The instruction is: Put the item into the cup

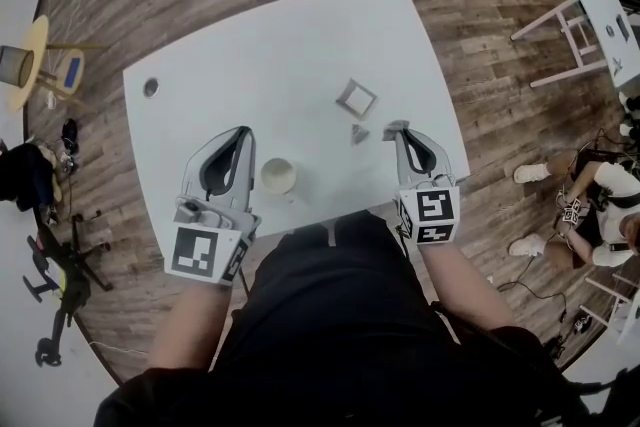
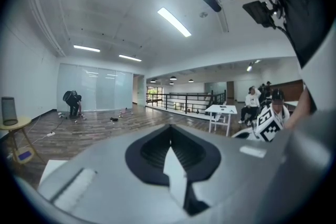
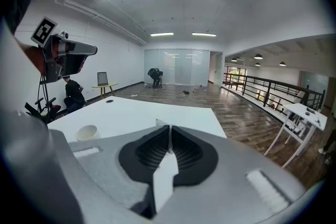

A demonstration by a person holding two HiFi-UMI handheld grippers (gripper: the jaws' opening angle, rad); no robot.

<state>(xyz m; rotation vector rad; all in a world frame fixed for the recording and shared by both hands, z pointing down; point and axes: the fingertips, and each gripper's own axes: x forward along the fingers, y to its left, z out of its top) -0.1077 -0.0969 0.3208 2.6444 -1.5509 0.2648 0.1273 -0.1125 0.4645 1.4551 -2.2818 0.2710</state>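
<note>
You wore black all over, top and trousers [image 1: 330,315], with short black sleeves [image 1: 135,403]. Your left gripper [image 1: 243,135] and right gripper [image 1: 398,128] were the same build: light-grey moulded shells tapering to a narrow tip, each with a dark teardrop cut-out lined with black ribbed pads [image 3: 149,152]. Each had a white cube with black square markers at the hand end, the left cube [image 1: 205,253] and the right cube [image 1: 430,215].

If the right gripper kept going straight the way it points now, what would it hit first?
Probably the white table, just right of the square frame, though depth is unclear. The cup lies well off to the left.
</note>
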